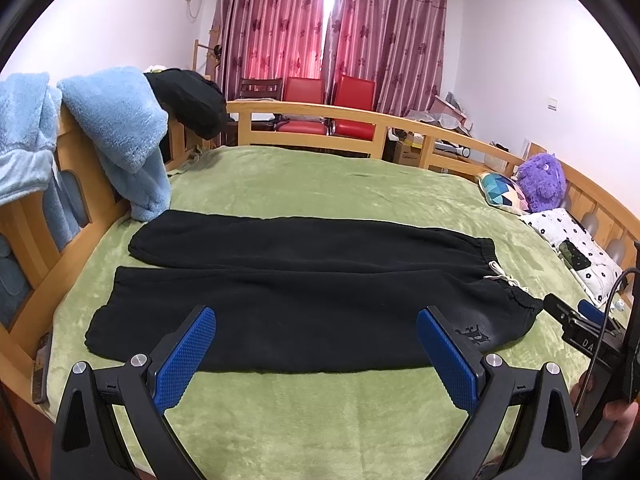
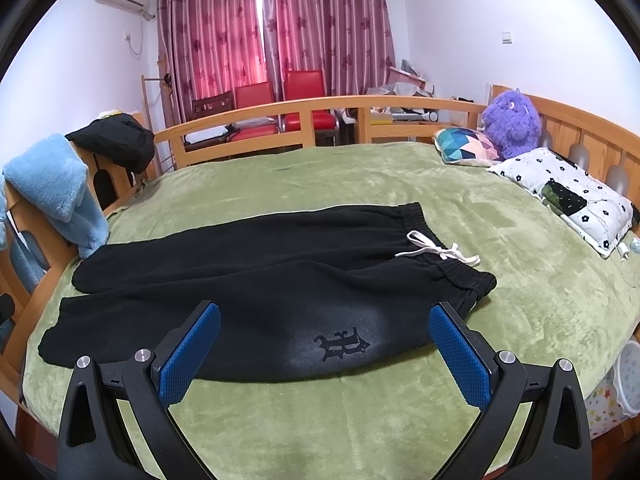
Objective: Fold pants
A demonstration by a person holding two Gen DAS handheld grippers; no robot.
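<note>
Black sweatpants [image 1: 304, 292] lie flat and spread out on the green bed cover, legs to the left, waistband with a white drawstring [image 1: 505, 278] to the right. My left gripper [image 1: 316, 320] is open and empty, over the near leg's front edge. In the right wrist view the pants [image 2: 260, 280] show a dark logo [image 2: 342, 346] near the front hem and the drawstring [image 2: 438, 251]. My right gripper [image 2: 325, 316] is open and empty, above the near hip by the logo. It also shows at the right edge of the left wrist view [image 1: 576, 320].
The green cover [image 1: 320, 412] fills a wooden-railed bed [image 1: 320, 114]. Blue fleece [image 1: 120, 136] and a black garment [image 1: 192, 98] hang on the left rail. A purple plush [image 2: 512, 120], a patterned cushion [image 2: 466, 146] and a white floral pillow [image 2: 568, 196] lie at the right. Red chairs [image 2: 280, 108] stand behind.
</note>
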